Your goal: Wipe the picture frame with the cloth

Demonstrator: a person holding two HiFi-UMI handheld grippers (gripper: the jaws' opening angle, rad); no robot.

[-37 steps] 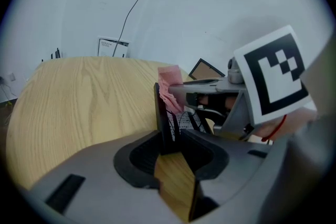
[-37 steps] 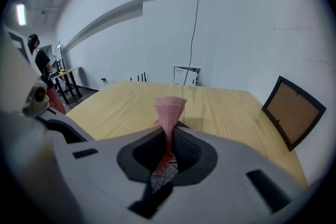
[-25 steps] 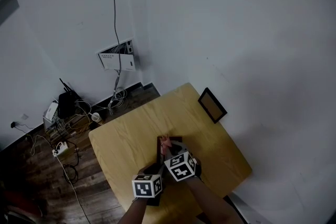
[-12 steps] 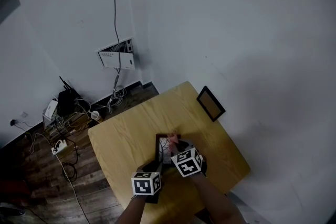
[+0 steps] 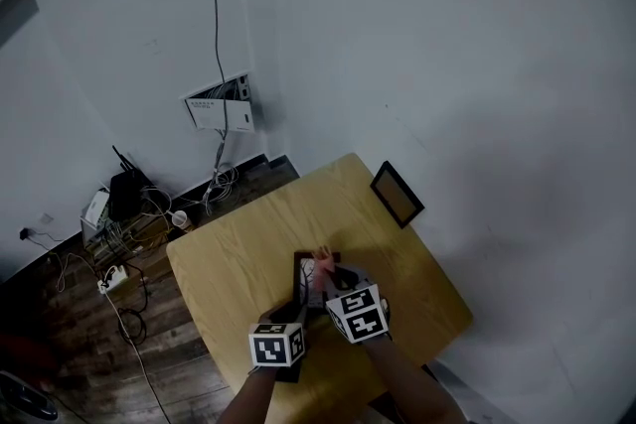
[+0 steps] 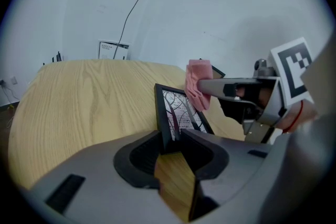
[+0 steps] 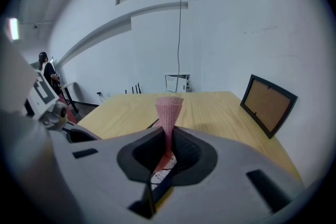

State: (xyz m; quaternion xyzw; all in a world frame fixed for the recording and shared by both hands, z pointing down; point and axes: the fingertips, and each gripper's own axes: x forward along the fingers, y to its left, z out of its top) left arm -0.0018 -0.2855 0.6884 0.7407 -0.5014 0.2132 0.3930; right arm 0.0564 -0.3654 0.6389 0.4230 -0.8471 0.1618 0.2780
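Observation:
A small black picture frame [image 6: 176, 113] with a tree print stands on edge on the wooden table [image 5: 238, 258]. My left gripper [image 6: 170, 147] is shut on its lower corner. A pink cloth [image 7: 168, 110] sticks up from my right gripper [image 7: 168, 147], which is shut on it. In the left gripper view the pink cloth [image 6: 198, 84] hangs at the frame's top right edge, at the tip of the right gripper [image 6: 207, 86]. In the head view both grippers sit near the table's front, the left gripper [image 5: 296, 308] beside the right gripper [image 5: 333, 278], with the frame [image 5: 306, 278] between them.
A second frame [image 7: 269, 104] leans against the wall at the table's far right, its brown back facing me. Cables, a router and a power strip [image 5: 117, 281] lie on the dark floor to the left. A wall box [image 5: 221, 109] hangs behind the table.
My right gripper has lifted a little and shifted right with the pink cloth, rolling slightly. The left gripper and the frame have stayed put.

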